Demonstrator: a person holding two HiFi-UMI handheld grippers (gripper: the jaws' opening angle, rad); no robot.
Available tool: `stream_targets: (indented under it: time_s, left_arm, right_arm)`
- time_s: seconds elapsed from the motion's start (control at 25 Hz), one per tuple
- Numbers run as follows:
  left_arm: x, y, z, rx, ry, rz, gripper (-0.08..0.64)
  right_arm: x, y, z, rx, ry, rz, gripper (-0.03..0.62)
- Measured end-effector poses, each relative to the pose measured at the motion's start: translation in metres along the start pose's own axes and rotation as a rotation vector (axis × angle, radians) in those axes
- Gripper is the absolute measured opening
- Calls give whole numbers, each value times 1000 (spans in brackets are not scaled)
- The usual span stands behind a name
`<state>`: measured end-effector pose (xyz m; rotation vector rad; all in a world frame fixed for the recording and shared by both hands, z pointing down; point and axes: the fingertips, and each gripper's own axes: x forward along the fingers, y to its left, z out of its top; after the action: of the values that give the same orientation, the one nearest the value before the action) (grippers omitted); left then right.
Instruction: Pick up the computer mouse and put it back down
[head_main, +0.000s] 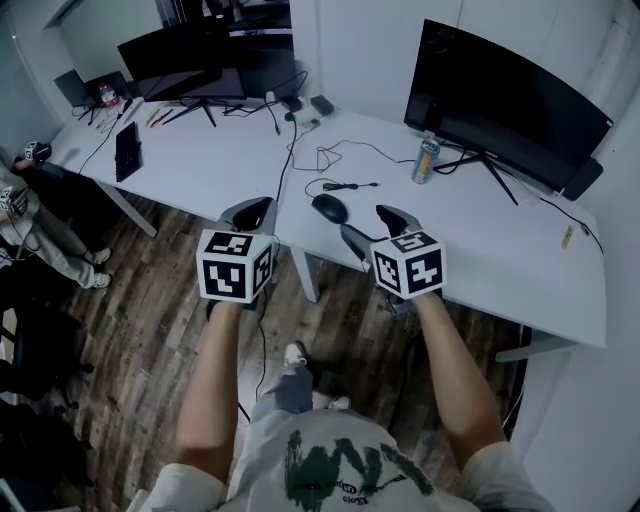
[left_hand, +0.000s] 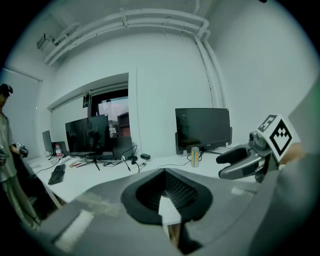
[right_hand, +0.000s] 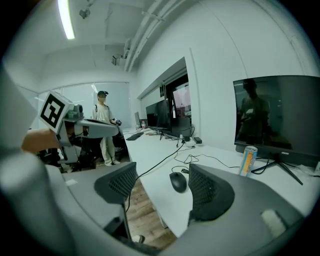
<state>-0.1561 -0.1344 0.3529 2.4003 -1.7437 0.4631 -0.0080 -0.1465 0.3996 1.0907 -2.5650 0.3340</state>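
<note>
The left forearm (head_main: 212, 385) and the right forearm (head_main: 455, 375) are bare and extend forward from the torso, roughly parallel. Each hand is hidden behind the marker cube of the tool it carries. The left tool (head_main: 252, 212) points forward and slightly downward with its jaws brought together, the pads meeting at the tips and nothing gripped between them. The right tool (head_main: 368, 222) is held beside it at about the same height, also tilted slightly downward, its jaws standing wide apart and its pads pressing on nothing.
</note>
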Motion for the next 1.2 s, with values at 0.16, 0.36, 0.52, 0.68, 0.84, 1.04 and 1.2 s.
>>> stream_targets:
  time_s: [0.16, 0.36, 0.52, 0.68, 0.84, 1.04, 1.2]
  left_arm:
    - [21, 11, -8, -10, 4, -17, 2]
    - [57, 27, -16, -12, 16, -47, 2]
    - [84, 43, -26, -18, 39, -70, 2]
    - [110, 59, -37, -11, 67, -87, 2]
    - [131, 69, -51, -16, 94, -111, 2]
    - [151, 77, -65, -24, 124, -135, 2]
    - [163, 82, -75, -30, 141, -146, 2]
  right_arm:
    - [27, -4, -10, -9, 46, 11, 319]
    - [66, -12, -19, -8, 103, 15, 325]
    - [102, -21, -28, -11, 161, 22, 331]
    - [137, -29, -41, -23, 227, 29, 336]
    - [166, -37, -59, -28, 292, 38, 341]
    - [192, -47, -80, -38, 367, 40, 347]
    - [207, -54, -93, -44, 412, 42, 356]
